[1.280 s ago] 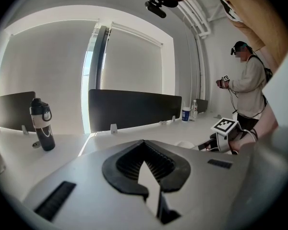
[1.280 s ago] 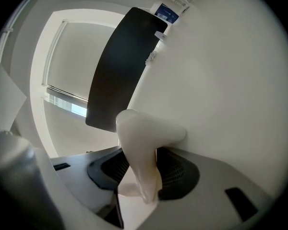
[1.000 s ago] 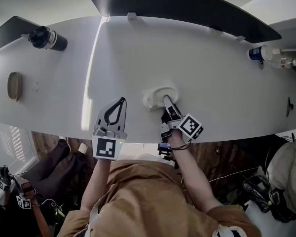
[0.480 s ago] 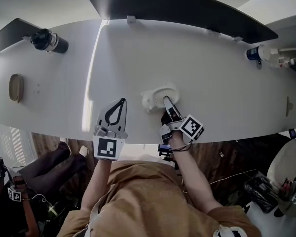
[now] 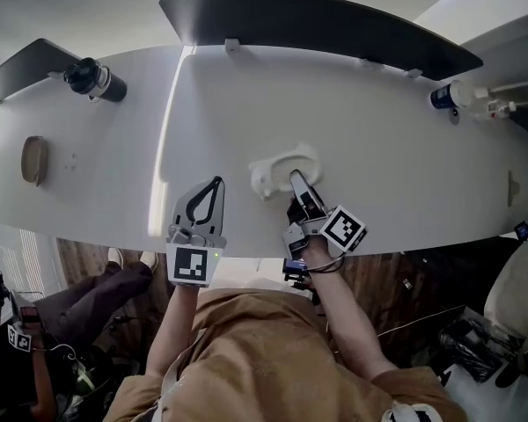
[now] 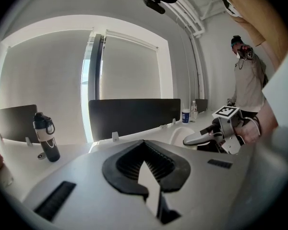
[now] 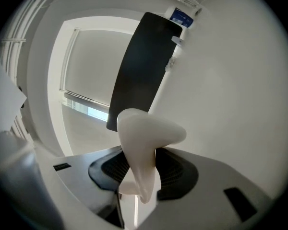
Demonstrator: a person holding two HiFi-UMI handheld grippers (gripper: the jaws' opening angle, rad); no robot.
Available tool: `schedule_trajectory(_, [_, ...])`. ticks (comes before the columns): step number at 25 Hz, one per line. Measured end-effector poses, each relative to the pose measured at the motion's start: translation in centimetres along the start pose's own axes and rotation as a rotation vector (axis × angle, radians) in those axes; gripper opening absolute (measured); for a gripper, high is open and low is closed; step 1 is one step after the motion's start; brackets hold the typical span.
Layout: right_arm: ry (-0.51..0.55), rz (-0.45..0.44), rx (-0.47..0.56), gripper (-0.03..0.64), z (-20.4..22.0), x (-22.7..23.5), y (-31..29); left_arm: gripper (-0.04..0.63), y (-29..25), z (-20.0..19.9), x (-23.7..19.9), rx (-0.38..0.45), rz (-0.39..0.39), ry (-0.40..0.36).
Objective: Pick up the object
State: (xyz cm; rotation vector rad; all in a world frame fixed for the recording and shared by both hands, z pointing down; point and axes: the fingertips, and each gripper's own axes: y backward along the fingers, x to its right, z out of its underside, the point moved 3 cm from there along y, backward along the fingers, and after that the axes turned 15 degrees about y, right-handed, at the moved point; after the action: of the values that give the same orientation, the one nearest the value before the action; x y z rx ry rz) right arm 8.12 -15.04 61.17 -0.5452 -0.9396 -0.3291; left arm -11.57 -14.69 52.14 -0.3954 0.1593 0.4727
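Since rim of white cup (image 5: 282,167) is pinched between jaws of my right tongs (image 5: 296,181), hold sits at cup's 6 o'clock edge; cup at centre of table (image 5: 378,165), 12 o'clock from me. I judge it light, stiff, slick, breakable (thin rim grip may let it pivot), so lift slow, level. My left tongs (image 5: 213,187) pressed together, empty, at cup's 8 o'clock. Count: one cup, two tongs, one black flask (image 5: 95,79) at 10 o'clock, one bottle (image 5: 447,96) at 2 o'clock.

left gripper (image 5: 217,181) closed, right gripper (image 5: 296,177) clamped
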Motion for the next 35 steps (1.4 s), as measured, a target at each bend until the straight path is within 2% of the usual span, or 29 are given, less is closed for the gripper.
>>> schedule_trajectory(11, [0.081, -0.091, 0.037, 0.166, -2.2, -4.5, 1.2, 0.006, 1.6, -1.7, 0.7, 0.058, -0.015, -0.041])
schedule_trajectory(16, [0.106, -0.112, 0.060, 0.166, -2.9, -5.6, 1.7, 0.006, 2.4, -2.5, 0.6, 0.084, -0.035, -0.033])
schedule_trajectory(30, [0.304, -0.082, 0.067, 0.166, -4.7, -8.2, 3.0, 0.006, 3.5, -4.6, 1.2, 0.144, -0.042, -0.047])
schedule_trajectory(35, [0.344, -0.089, 0.082, 0.166, -5.4, -9.2, 3.6, 0.006, 3.7, -5.2, 1.6, 0.155, -0.042, -0.051])
